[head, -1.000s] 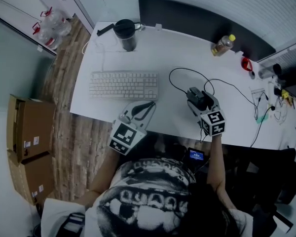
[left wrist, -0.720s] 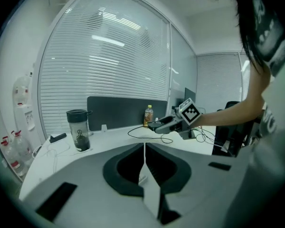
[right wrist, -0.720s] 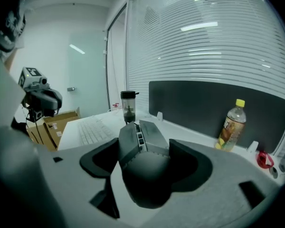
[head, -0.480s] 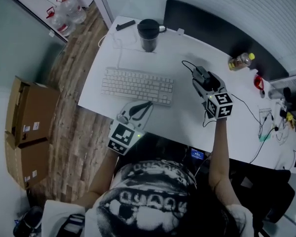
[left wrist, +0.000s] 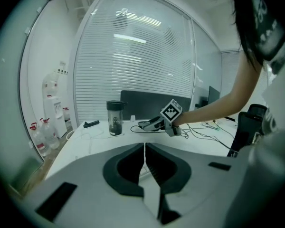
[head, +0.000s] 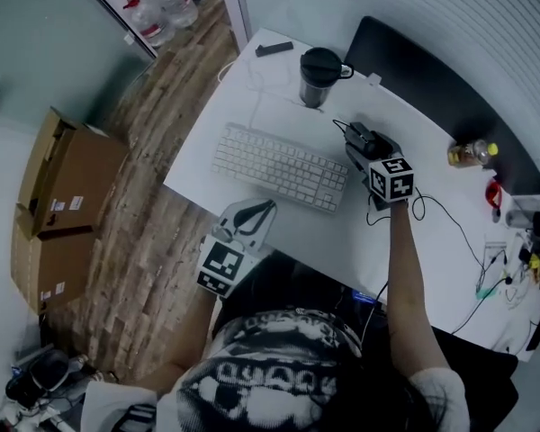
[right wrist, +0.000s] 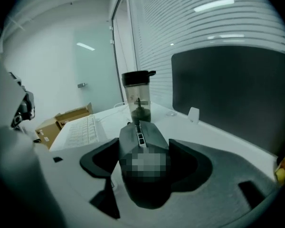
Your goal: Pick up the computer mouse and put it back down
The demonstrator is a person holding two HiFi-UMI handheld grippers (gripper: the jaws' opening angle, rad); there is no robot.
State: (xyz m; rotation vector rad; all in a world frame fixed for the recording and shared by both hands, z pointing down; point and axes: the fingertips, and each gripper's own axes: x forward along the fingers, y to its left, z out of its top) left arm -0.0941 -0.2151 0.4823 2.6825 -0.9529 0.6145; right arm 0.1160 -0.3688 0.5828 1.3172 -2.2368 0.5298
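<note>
A white desk (head: 319, 232) stands on a wood-plank floor (head: 153, 187), with a dark panel (head: 423, 70) along its far edge. Cardboard boxes (head: 67, 196) sit on the floor nearby. Closed blinds (left wrist: 133, 75) cover the window behind, reflecting light strips (left wrist: 130, 40).

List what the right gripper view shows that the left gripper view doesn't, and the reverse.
Only the right gripper view: a close look at the right gripper with its jaws closed on the computer mouse, and the cardboard boxes. Only the left gripper view: the left gripper, jaws together and empty, the water bottles at the left, and the person's outstretched arm. Both: the lidded tumbler, the dark panel and the white desk.
</note>
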